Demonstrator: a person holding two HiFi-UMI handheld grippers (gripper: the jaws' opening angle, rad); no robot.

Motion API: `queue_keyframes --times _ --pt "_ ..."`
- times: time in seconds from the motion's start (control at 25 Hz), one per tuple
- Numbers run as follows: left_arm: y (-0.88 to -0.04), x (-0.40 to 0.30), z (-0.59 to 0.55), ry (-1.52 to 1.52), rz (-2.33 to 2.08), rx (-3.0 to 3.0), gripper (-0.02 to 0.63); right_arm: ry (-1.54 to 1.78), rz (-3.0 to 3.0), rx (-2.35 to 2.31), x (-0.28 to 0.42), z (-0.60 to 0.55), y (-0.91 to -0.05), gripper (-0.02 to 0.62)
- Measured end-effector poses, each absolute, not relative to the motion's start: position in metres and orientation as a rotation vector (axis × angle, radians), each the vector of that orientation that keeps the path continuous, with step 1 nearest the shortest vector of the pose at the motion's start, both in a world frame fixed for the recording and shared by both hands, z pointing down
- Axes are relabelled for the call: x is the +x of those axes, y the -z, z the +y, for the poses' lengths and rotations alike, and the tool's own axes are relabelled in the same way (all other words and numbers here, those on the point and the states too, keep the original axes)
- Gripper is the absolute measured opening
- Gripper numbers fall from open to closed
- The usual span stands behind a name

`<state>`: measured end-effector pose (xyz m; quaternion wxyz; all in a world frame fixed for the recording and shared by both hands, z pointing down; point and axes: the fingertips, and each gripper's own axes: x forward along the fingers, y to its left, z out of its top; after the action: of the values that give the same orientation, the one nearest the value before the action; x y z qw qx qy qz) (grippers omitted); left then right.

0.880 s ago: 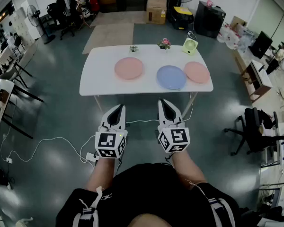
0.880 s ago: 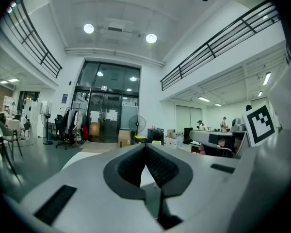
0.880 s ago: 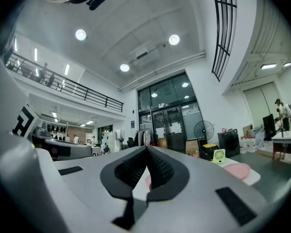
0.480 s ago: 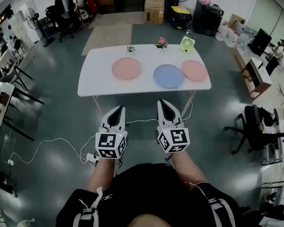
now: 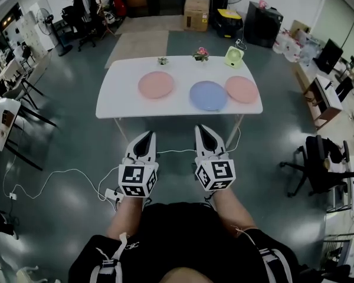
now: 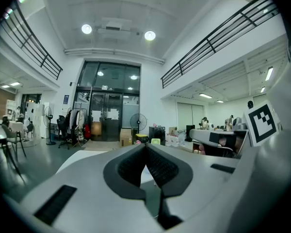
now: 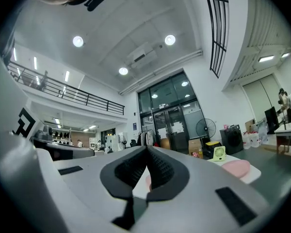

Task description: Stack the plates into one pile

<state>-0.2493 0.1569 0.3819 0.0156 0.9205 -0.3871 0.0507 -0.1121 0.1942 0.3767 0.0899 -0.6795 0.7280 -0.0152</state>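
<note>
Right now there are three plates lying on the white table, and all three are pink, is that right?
Not quite: only two are pink. The middle plate is blue, lying between the left pink plate and the right pink plate on the white table, as the head view shows.

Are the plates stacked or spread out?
Spread out: a round pink plate, a round blue plate, another round pink plate, side by side on white table.
</note>
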Motion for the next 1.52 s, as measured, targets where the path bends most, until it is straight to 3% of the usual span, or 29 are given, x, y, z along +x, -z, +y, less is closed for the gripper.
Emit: queue_keyframes --times 0.68,1.52 --pt "-0.435 -0.247 0.109 -0.191 -1.2 2.892 0.013 0.068 2.193 -2.004 -0.112 0.139 -0.426 0.015" --pt "-0.413 -0.201 -0.286 -0.161 -1.016 2.889 0.013 0.088 2.076 -2.141 -0.062 -0.242 -0.4 0.015"
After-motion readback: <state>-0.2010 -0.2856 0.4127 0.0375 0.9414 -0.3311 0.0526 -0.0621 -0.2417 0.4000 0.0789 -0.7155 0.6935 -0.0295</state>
